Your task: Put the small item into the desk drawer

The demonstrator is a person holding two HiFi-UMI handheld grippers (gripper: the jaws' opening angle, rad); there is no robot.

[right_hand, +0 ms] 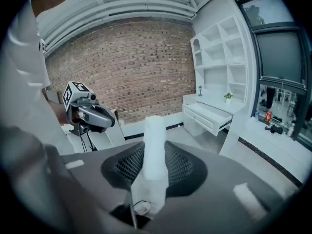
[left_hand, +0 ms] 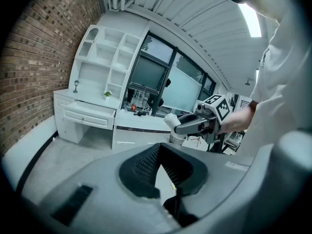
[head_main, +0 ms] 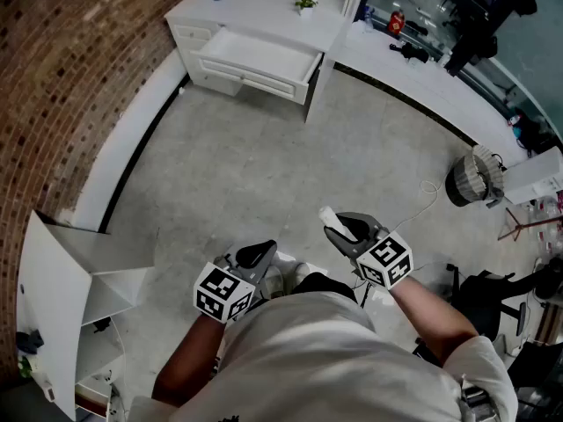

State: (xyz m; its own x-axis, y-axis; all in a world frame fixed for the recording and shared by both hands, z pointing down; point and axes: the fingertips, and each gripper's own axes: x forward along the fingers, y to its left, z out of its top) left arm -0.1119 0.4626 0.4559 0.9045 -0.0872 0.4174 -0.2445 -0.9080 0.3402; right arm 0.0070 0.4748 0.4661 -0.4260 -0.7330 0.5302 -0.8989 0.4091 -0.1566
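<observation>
R hand-held gripper, lower centre-right, is clamped on the small white item, L hand-held gripper has jaws together w/ nothing in them, and w/ the open desk drawer well off at upper left, a slack grip could drop the item en route.

A red brick wall met a grey concrete floor. A white desk with tall shelving stood beside dark windows; a ceiling light strip glowed.
</observation>
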